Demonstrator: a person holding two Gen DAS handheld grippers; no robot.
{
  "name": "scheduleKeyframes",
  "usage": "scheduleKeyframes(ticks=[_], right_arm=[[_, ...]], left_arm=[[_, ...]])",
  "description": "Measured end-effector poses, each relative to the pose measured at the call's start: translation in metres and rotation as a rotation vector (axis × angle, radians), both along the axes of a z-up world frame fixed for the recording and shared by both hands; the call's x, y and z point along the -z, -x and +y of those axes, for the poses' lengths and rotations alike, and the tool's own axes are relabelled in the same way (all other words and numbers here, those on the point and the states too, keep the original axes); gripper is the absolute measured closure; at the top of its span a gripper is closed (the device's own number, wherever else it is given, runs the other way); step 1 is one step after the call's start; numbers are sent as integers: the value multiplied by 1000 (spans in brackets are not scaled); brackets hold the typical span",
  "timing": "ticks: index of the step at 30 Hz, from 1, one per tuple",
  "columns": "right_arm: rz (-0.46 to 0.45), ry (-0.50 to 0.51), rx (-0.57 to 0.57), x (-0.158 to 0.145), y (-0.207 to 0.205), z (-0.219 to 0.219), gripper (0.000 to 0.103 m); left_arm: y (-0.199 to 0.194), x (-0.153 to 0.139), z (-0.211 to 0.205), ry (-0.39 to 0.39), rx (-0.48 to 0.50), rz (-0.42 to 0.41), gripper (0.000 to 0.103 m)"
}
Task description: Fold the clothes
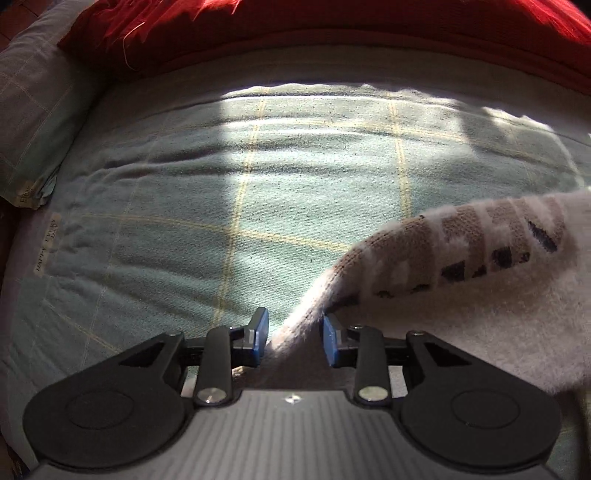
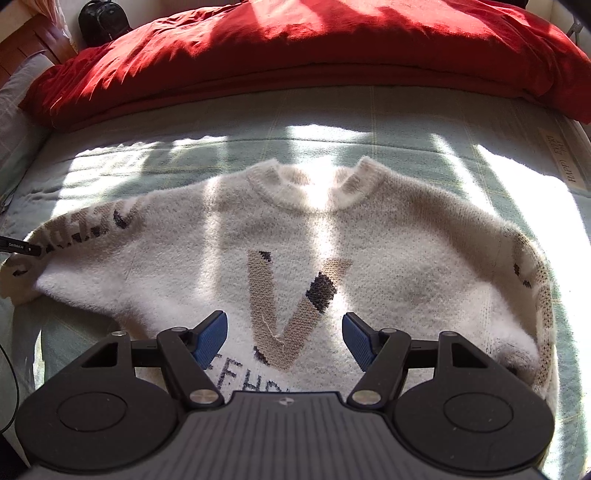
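Observation:
A fluffy white sweater (image 2: 388, 258) with a beige V on its chest lies front up on the bed, neck away from me. In the left wrist view its patterned sleeve (image 1: 461, 251) is lifted and runs down between the blue pads (image 1: 260, 332) of my left gripper (image 1: 295, 338), which is shut on the sleeve's edge. The right wrist view shows that gripper's black tip (image 2: 22, 248) at the sleeve (image 2: 85, 229) on the sweater's left side. My right gripper (image 2: 284, 336) hovers open over the sweater's lower chest, nothing between its fingers.
The bed has a pale green checked sheet (image 1: 240, 177). A red duvet (image 2: 295, 48) is bunched along the far side. A grey-green pillow (image 1: 33, 122) lies at the far left. A dark bag (image 2: 103, 22) stands beyond the bed.

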State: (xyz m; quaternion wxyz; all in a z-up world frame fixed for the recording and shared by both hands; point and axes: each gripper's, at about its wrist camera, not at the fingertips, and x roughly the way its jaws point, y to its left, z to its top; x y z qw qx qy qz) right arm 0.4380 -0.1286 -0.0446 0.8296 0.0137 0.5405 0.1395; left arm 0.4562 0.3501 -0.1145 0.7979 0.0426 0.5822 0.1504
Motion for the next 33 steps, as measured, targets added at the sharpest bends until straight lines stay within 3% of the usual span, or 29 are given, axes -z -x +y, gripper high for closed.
scheduleKeyframes(ticks=[3,7,13,17,21,27,33], right_arm=[[-8,-8,-5,-4,6,-1,30],[-20,-16,-8,-12,16,-4,30],[-26,-15,-20,-33,41,-18,30],[-28,8,-42,-49,61,-31,30],[-32,82,-74,-61,88,-52,29],[12,144,-49,-51,120,-88,29],[55,94,38,-24,137,-111,29]], left_arm=[[7,-11,-16,3,30,-15,68],[21,-22,-47,94,73,-24,65],[56,-29,-113,280,134,-9,63],[84,-27,-156,447,159,32,57],[110,-23,-202,585,187,85,56],[141,7,-243,780,101,200,55],[166,37,-256,869,-30,230,53]])
